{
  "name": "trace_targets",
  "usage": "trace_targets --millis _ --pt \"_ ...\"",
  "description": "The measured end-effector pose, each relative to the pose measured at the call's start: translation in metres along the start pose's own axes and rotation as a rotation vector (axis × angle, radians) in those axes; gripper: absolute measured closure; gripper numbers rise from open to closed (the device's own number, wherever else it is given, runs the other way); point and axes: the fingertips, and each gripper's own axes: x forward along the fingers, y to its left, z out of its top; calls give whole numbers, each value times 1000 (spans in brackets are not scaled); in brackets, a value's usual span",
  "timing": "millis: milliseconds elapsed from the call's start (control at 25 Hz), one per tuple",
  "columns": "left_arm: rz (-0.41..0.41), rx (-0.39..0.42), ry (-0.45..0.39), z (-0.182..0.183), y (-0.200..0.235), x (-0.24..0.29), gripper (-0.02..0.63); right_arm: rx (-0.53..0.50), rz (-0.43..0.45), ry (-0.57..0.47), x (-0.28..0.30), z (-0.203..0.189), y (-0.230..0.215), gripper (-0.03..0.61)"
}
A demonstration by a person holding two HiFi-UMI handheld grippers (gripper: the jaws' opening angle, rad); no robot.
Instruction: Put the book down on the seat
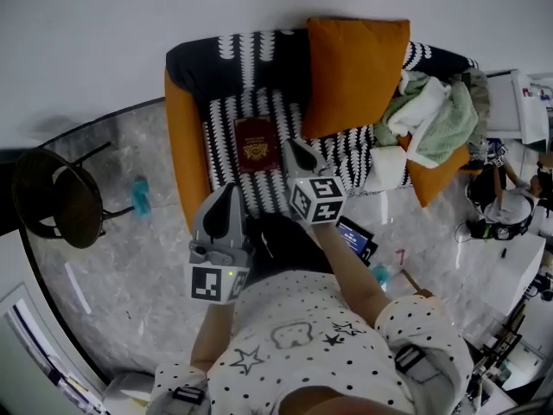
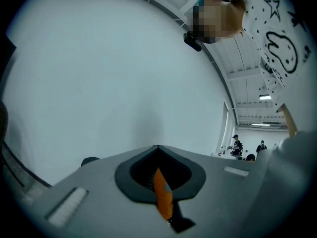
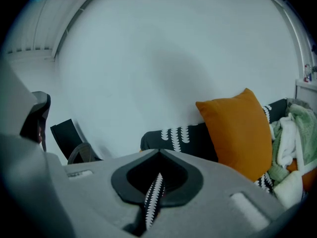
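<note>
Book [image 1: 257, 143] is seen flat on seat [image 1: 222, 150], within its edges, left of right gripper [image 1: 298, 154], ahead of left gripper [image 1: 226, 195]; both are held closed, empty.

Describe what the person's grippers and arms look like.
The left gripper and right gripper are grey tapering shells with dark-lined jaws. Each carries a white cube with black square markers. The person wears a white short-sleeved shirt with black dots and stars.
</note>
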Motion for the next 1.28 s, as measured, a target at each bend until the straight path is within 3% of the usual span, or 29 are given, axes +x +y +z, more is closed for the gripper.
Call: trace_targets --millis 600,1280 --pt "22 17 -55 30 -17 -19 617 -7 22 -62 -44 26 5 586" --pt "-23 92 -133 75 -35 -22 618 -71 94 -119 -82 67 36 586"
